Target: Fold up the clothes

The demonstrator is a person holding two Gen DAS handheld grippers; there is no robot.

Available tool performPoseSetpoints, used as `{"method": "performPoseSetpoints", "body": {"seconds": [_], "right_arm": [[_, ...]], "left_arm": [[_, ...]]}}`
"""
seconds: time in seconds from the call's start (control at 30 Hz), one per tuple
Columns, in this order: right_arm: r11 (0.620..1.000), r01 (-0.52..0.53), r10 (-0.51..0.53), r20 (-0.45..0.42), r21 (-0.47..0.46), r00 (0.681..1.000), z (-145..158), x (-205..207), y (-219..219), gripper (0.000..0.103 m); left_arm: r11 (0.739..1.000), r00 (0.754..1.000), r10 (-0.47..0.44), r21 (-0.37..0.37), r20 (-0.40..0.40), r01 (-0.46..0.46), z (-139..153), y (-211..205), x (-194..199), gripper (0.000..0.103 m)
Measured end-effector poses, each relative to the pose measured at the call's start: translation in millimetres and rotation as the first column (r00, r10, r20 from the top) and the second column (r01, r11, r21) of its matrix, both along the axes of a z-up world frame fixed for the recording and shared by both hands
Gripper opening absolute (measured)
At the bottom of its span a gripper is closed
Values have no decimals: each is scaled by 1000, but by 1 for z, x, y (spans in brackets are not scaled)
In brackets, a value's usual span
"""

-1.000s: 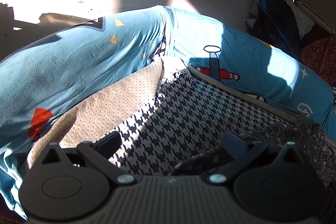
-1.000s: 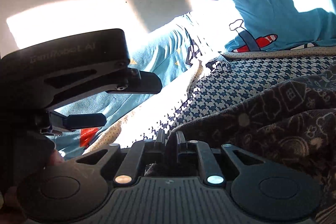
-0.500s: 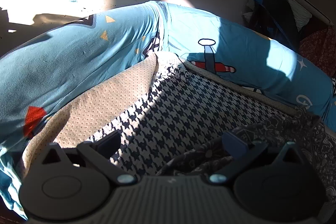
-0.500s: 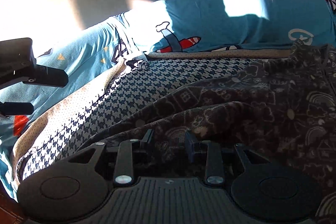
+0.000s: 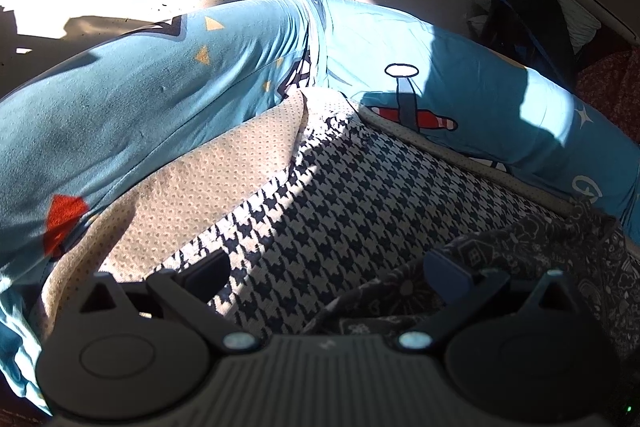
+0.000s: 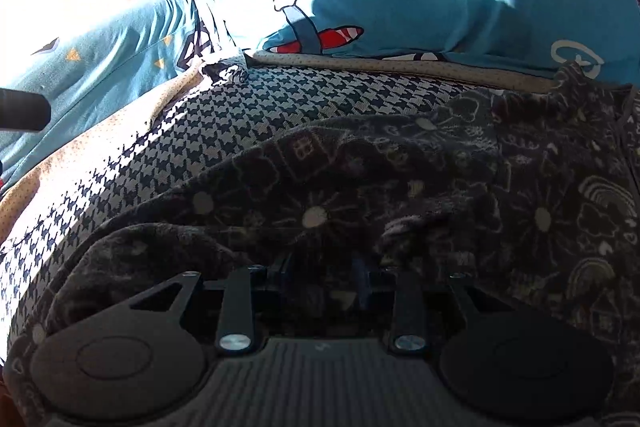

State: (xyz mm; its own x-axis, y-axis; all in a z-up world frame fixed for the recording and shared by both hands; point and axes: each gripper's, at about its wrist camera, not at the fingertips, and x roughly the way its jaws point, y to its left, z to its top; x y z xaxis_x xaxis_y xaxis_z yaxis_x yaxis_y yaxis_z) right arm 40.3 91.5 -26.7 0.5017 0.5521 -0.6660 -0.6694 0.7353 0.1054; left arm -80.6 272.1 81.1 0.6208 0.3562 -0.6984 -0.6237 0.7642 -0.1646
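Fabric: dark fleece garment with pale doodle print, rumpled across a houndstooth cloth on a blue aeroplane-print bedsheet.
Location of garment: right side of the houndstooth cloth, near edge bunched up against the right gripper.
Right fingers: part-way apart, tips buried in a fold of the fleece; impossible to tell whether pinching it or merely pushed in.
Left fingers: spread wide on the left gripper, hovering over the houndstooth, nothing between them; garment's edge just beside the right-hand finger.
Change in the past second: right gripper swung rightward and lower along the garment; left gripper, a second ago large in the right wrist view, now reduced to one fingertip at the left border. Left view almost unaltered.
Meaning for the fold: probably a fresh hold being sought further along the near hem; garment still unsmoothed, no fold yet laid.
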Motion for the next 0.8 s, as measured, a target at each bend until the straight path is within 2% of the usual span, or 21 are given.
{"method": "performPoseSetpoints", "body": {"seconds": [0.1, 0.3, 0.4, 0.5, 0.6, 0.7, 0.8], "right_arm": [[1000, -20, 20, 42, -21, 999, -1, -11, -4, 31], [996, -86, 89, 105, -29, 990, 24, -39, -6, 30], [980, -201, 200, 137, -2, 970, 35, -69, -8, 30], [940, -340, 336, 166, 0, 927, 42, -102, -8, 30], [883, -468, 466, 187, -37, 865, 43, -134, -2, 30], [824, -563, 564, 180, -62, 806, 41, -156, 6, 30], [781, -618, 622, 182, -89, 761, 39, -171, 13, 30]], "left_arm": [[1000, 1000, -1, -10, 1, 1, 0, 3, -1, 103], [1000, 1000, 1, -18, 13, 0, 1, 11, -9, 103], [1000, 1000, 15, -21, 12, -15, 0, 16, -12, 103], [999, 1000, 28, -29, 13, -28, 0, 20, -15, 103], [999, 999, 31, -32, 17, -30, 0, 22, -18, 103], [999, 1000, 25, -35, 11, -25, -1, 23, -18, 103], [999, 1000, 28, -37, 1, -28, -3, 25, -19, 103]]}}
